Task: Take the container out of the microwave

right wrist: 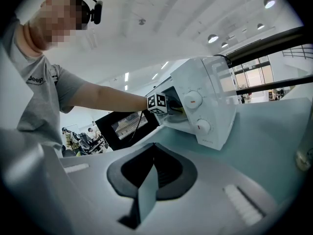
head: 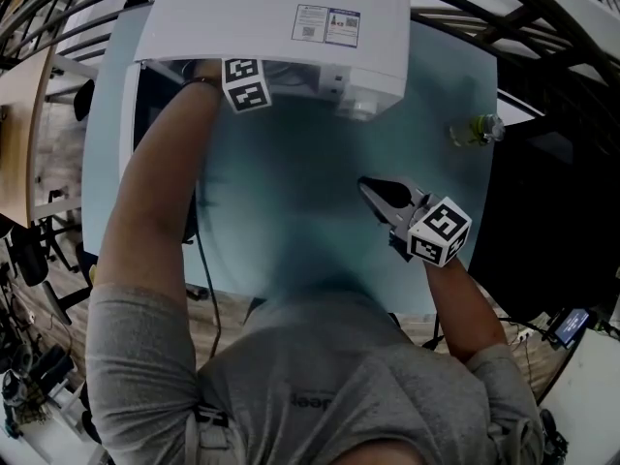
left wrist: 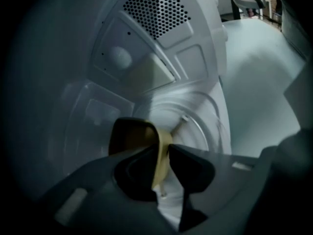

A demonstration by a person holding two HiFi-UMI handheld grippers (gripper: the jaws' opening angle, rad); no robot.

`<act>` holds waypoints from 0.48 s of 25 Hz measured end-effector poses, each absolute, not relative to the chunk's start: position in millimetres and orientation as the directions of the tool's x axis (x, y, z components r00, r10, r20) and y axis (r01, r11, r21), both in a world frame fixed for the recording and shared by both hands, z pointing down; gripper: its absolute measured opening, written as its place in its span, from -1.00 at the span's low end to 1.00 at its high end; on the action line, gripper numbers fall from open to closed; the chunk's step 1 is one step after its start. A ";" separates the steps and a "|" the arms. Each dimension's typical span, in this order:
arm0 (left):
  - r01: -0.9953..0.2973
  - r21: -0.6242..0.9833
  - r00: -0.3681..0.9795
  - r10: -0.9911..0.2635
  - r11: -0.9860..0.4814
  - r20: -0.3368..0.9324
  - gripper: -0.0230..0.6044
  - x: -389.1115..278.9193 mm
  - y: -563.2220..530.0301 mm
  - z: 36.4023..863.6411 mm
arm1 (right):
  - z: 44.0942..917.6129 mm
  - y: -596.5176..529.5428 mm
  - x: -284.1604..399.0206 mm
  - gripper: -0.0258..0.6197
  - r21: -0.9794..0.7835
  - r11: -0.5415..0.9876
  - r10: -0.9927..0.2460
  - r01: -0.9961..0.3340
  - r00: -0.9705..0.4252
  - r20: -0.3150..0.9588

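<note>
Head view looks down on a pale blue-green table [head: 320, 221], smooth and matt, and the white microwave [head: 281, 17] stands at its far edge. On top of the microwave there is a rectangular sticker [head: 327, 24], but its print is too small to read. The person's grey shirt [right wrist: 41, 97] carries the word "Jeep" on the chest. In front of the microwave the table is bare up to the near edge, so there is wide free room.

The black door [right wrist: 124, 126], with a fine mesh window, is swung open at the left of the microwave. Inside the microwave the walls are white pressed metal with ribs. One wall has a field of small round holes [left wrist: 156, 9]. A round glass turntable [left wrist: 200, 126] lies on the cavity floor.

The container [left wrist: 132, 133] is inside the microwave, over the turntable. It is a small cup shape with a thin yellowish wall and a dark inside. The left gripper [left wrist: 164, 151] reaches into the cavity, and its black jaws pinch this wall, one inside and one outside. The right gripper [right wrist: 154, 148] is over the table in front of the microwave, apart from it. Its jaws are pressed together on nothing.

A clear bottle [head: 475, 129] is at the table's edge, right of the microwave. Two round knobs [right wrist: 192, 100], each with an orange mark, sit one above the other on the front panel.
</note>
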State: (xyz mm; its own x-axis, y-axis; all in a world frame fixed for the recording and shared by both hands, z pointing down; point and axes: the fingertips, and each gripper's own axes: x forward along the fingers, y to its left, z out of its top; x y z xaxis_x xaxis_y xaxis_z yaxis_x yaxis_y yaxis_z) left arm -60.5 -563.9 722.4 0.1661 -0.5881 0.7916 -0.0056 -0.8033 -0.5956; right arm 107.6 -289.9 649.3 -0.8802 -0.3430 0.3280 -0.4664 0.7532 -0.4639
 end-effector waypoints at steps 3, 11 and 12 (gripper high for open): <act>-0.010 -0.575 0.173 -0.568 -0.818 0.805 -0.76 -61.0 -558.9 722.0 | 647.8 -290.4 104.3 -0.91 -0.461 0.757 -0.340 -0.464 -0.881 0.329; 0.007 -0.496 0.187 -0.486 -0.868 0.854 -0.85 -69.3 -517.7 724.8 | 630.9 -287.6 88.9 -0.91 -0.444 0.773 -0.333 -0.453 -0.885 0.325; 0.010 -0.485 0.191 -0.474 -0.874 0.859 -0.85 -69.3 -511.4 723.7 | 628.7 -286.7 86.8 -0.91 -0.442 0.775 -0.332 -0.452 -0.886 0.324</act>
State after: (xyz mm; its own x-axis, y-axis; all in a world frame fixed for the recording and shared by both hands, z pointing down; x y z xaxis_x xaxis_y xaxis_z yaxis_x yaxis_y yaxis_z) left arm -69.3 -511.4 723.7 0.1909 -0.4744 0.8593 0.0105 -0.8744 -0.4851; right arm 86.8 -286.7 628.7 -0.8857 -0.3323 0.3243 -0.4524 0.7746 -0.4420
